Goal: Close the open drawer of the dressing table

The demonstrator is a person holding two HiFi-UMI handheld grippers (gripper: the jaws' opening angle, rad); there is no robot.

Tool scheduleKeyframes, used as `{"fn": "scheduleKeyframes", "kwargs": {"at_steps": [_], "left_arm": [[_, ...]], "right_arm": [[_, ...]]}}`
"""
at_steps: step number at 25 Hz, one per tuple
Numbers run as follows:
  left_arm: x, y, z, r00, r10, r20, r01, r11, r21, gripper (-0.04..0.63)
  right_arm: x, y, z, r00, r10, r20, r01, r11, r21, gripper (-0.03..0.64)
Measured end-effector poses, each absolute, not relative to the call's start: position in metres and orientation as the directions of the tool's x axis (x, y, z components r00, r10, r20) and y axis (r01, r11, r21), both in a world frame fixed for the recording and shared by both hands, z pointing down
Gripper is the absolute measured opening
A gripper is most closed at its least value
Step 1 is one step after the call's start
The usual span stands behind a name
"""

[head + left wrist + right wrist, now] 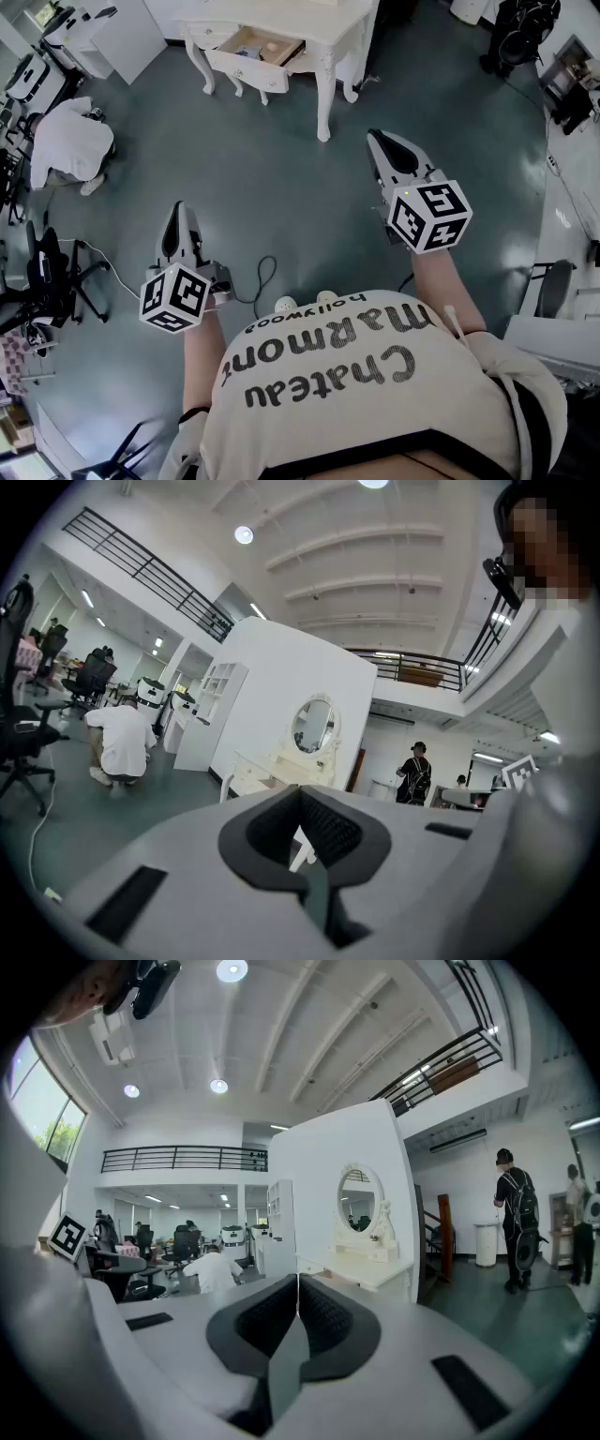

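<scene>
A cream dressing table [309, 26] stands at the far end of the floor, its left drawer [247, 67] pulled out and showing a wooden inside. I stand some way back from it. My left gripper [179, 210] is held low at the left with its jaws together and nothing between them. My right gripper [376, 141] reaches further forward at the right, jaws likewise together and empty. The left gripper view shows the table with its oval mirror [311, 726] beyond the shut left gripper [300, 791]. The mirror [359, 1200] also rises past the shut right gripper [297, 1280].
A person in white [64, 141] crouches on the floor at the left, near white cabinets [108, 37]. An office chair [45, 272] stands at the left edge. A cable [260, 281] lies on the floor by my feet. A person in black [514, 1218] stands to the right.
</scene>
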State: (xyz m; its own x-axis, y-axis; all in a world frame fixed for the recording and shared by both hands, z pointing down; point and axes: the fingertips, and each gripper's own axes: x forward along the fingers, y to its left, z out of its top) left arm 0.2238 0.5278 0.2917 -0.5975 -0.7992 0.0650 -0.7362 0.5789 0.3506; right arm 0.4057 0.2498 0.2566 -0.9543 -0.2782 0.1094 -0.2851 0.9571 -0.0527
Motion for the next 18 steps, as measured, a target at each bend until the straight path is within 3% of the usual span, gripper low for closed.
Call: {"fn": "scheduleKeyframes", "kwargs": {"at_steps": [11, 18], "left_arm": [[0.236, 0.512, 0.303, -0.602, -0.792, 0.098, -0.732, 0.597, 0.33, 0.009], [0.203, 0.496, 0.328, -0.6, -0.789, 0.137, -0.71, 0.603, 0.365, 0.008]], "right_arm": [[0.41, 0.226, 0.269, -0.963, -0.252, 0.099, -0.264, 0.956, -0.129, 0.031], [0.389, 0.202, 0.293, -0.958, -0.258, 0.123, -0.278, 0.943, -0.184, 0.031]]}}
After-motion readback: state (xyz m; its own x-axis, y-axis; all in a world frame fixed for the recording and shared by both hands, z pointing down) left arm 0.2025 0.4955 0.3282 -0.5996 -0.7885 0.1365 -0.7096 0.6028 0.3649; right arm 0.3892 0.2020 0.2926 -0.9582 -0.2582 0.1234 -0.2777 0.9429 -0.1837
